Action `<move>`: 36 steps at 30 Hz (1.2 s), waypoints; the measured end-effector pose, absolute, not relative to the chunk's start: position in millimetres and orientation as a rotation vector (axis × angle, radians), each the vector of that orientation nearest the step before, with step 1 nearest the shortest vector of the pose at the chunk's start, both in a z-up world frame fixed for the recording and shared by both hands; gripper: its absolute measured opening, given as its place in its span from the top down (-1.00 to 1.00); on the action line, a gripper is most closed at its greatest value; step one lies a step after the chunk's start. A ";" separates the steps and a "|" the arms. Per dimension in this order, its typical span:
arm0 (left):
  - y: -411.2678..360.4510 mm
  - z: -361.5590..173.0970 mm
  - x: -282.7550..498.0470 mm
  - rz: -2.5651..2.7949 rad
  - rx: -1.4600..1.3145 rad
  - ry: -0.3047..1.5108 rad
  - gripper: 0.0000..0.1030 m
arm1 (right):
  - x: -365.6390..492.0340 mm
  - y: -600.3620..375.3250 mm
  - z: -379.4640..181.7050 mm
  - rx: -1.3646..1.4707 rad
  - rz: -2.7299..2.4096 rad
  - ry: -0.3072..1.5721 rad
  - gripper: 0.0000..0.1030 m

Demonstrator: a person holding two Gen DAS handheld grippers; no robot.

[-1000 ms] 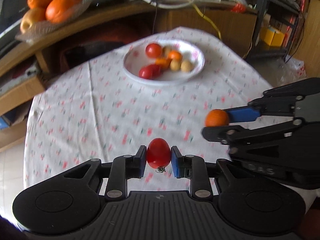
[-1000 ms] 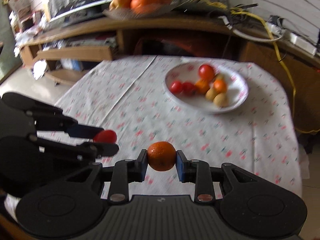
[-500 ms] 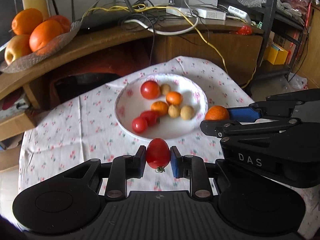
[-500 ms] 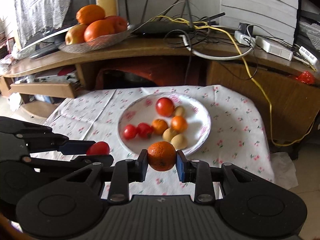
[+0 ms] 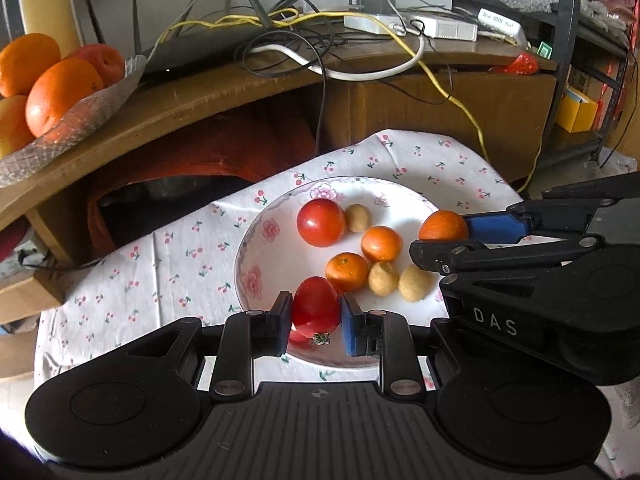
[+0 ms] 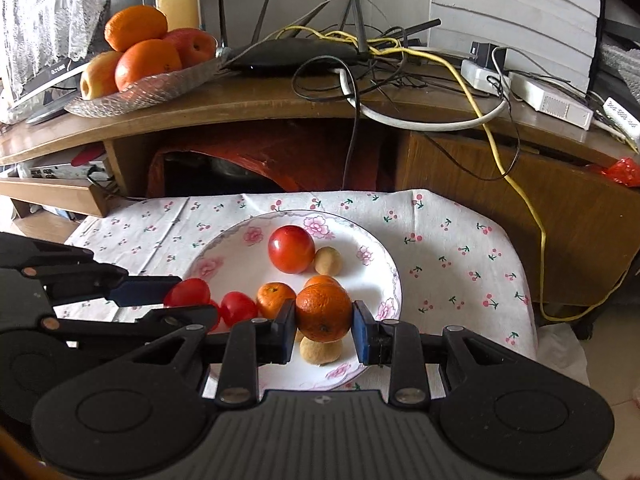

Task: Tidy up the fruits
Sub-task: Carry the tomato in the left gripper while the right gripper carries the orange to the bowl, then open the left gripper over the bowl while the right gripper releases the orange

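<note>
While the plate point(image 6: 394, 280) sits near the cloth's far edge, its left half lies bare. Left gripper point(image 5: 315, 317) pinches a red tomato point(image 5: 315, 306) over the near rim; right gripper point(image 6: 323, 322) (beside it) clamps an orange point(image 6: 323, 312) above the piled fruit.

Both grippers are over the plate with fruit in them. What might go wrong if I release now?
The held tomato and held orange would land on crowded fruit: small tomatoes and tan fruits sit right below, so something may roll off the shallow plate. Left gripper and right gripper are close; they might bump.
</note>
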State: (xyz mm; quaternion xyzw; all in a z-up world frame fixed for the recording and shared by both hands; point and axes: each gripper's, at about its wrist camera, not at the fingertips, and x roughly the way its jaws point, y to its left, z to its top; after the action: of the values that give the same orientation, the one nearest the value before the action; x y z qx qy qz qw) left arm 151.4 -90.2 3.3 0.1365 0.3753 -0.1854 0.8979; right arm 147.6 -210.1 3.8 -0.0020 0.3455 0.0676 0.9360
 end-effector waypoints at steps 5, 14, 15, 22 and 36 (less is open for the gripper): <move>-93.6 -2.9 163.8 -0.377 0.289 0.786 0.39 | 161.3 -213.1 -3.2 -0.001 0.132 0.719 0.41; -97.4 -10.9 175.4 -0.361 0.302 0.789 0.38 | 174.6 -213.5 -13.3 0.007 0.130 0.735 0.41; -97.6 -11.0 176.2 -0.359 0.303 0.788 0.38 | 175.3 -213.6 -13.7 0.007 0.128 0.734 0.41; -97.3 -13.6 179.4 -0.354 0.305 0.794 0.33 | 178.1 -213.4 -17.2 0.016 0.120 0.745 0.39; -87.6 -7.7 183.7 -0.318 0.275 0.794 -0.15 | 178.2 -218.5 -13.5 0.053 0.110 0.747 0.37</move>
State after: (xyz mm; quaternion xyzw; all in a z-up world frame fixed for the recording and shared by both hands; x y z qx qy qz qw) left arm 183.7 -87.6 -7.7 0.1330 0.3837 -0.1535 0.9008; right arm 178.2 -218.5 -13.5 0.0257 0.3648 0.0537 0.9292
